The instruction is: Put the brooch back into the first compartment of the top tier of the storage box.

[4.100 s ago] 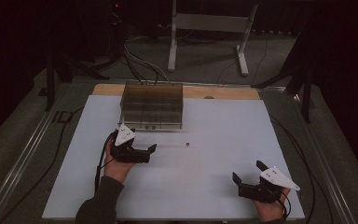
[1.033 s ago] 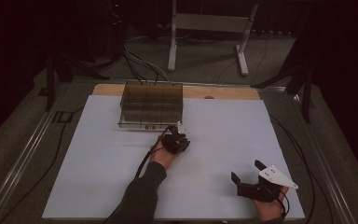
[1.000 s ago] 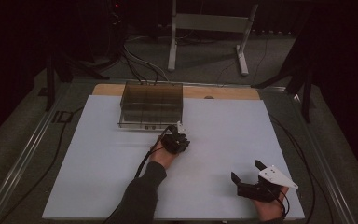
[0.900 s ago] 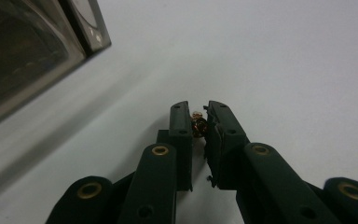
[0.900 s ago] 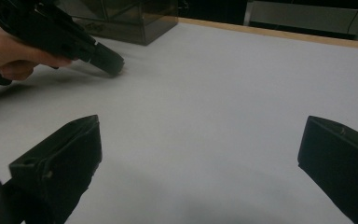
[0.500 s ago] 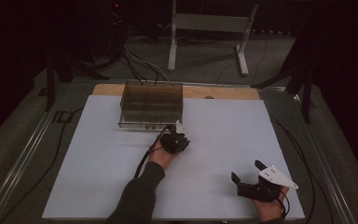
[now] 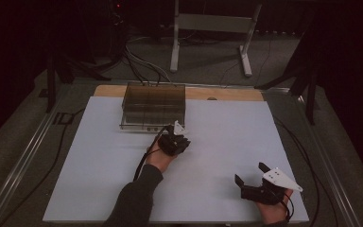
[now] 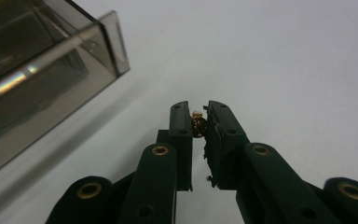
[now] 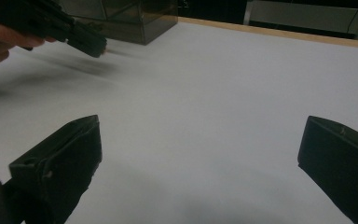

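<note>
So the left gripper (image 8: 200, 122) had its fingers (image 8: 182, 128) pinched shut on a tiny brass-coloured screw (image 8: 198, 125), held right at the very tips, dead centre of the left gripper view. In the high view that gripper (image 7: 174, 141) sat a bit left of centre, just below the lower right corner of the smoky clear box (image 7: 153, 106), and in its own view that box (image 8: 42, 65) filled the upper left. My read was that the screw was headed into the box, though I couldn't tell which compartment from these shots. The grip looked pretty marginal to me, just the tips on a small round thing, so I'd have kept the squeeze steady, lifted clear of the box wall instead of dragging across it, and only let go once the tips were well inside the rim and low down, otherwise the thing bounces out or rolls across the white desk (image 7: 99, 179). The right gripper (image 7: 253, 179) was parked at the lower right of the high view, well away from the action, fingers (image 9: 58, 158) spread wide with nothing between them. Honestly, leaving it there seemed fine.
</note>
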The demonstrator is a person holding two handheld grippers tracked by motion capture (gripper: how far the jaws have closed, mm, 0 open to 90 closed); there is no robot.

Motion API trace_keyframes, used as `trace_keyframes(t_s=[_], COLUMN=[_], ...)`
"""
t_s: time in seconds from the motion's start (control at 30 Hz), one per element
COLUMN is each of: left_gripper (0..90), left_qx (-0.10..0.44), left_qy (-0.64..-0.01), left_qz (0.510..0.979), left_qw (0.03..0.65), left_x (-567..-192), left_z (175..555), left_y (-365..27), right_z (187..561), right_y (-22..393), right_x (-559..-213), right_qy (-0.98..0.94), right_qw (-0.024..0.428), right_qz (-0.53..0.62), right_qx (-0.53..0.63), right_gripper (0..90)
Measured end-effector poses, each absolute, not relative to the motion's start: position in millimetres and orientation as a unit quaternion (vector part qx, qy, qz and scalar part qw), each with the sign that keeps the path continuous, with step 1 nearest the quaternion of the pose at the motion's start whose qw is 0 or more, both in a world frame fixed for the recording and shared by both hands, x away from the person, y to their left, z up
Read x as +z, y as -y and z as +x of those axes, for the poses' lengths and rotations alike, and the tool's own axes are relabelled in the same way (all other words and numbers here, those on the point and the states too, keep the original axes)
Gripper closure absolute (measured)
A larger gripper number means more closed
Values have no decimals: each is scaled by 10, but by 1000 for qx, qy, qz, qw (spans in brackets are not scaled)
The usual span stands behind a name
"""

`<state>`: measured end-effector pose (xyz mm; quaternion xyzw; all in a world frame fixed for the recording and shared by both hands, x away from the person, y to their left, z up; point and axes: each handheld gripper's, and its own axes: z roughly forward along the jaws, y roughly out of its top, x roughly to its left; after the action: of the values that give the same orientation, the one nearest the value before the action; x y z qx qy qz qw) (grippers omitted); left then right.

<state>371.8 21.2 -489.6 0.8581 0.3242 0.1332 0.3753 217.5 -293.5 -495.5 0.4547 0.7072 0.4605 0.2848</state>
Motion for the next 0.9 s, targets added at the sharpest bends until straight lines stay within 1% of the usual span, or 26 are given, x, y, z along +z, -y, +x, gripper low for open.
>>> trace_keyframes(t_s=[0.27,0.9], left_gripper=[818,818], left_qx=[128,136], left_qy=[-328,-335], left_qz=[857,850], left_qw=[376,384], left_x=[-4819,-4650], left_z=[3710,3688], left_y=[-302,-498], right_z=[2180,2187], right_y=[2939,2936], right_x=[-4959,-4968], right_qy=[-708,-709], right_qw=[284,283], right_qz=[455,455], right_qx=[460,459], right_gripper=[0,0])
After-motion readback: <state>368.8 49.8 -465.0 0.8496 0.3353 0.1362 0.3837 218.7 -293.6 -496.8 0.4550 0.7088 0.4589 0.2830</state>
